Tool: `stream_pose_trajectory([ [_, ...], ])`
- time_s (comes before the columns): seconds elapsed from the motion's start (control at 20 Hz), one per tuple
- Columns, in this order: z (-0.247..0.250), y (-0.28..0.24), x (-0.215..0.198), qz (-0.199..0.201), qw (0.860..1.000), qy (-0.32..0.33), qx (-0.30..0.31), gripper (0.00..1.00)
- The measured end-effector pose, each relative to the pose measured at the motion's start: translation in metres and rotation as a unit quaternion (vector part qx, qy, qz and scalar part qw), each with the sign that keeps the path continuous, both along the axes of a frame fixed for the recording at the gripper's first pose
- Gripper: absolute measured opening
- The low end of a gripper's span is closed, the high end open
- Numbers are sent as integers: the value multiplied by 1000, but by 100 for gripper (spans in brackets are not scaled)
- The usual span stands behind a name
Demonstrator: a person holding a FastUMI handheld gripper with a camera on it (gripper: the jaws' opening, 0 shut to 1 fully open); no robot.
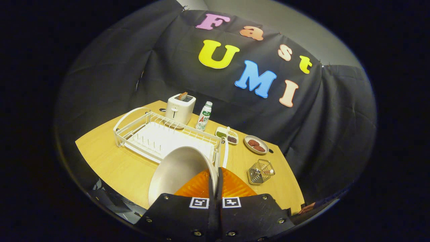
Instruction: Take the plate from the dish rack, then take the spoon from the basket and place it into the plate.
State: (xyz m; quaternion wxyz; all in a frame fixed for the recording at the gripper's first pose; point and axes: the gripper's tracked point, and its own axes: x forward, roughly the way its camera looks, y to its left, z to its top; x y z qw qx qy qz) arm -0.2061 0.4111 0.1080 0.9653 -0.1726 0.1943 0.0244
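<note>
My gripper (216,173) is shut on the rim of a pale round plate (178,171). The plate hangs tilted, held up over the near end of the white dish rack (161,134), and its hollow face lies left of my fingers. The rack's slots look empty. Beyond my fingers to the right, a small wire basket (260,172) stands on the wooden table (111,161). A spoon (269,171) pokes out of the basket, and only its pale end shows.
Behind the rack stand a white toaster (180,107) with toast in it and a small bottle (204,116). A little two-part dish (227,135) and a saucer of brown food (256,144) sit at the back right. Bare tabletop lies left of the rack.
</note>
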Motion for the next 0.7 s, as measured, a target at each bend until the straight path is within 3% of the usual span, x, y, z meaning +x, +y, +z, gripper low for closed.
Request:
stream_pose_trajectory([
  [0.4, -64, -30, -2, -49, 996, 65, 40, 0],
  [0.7, -93, -35, 10, -46, 989, 81, 118, 1],
])
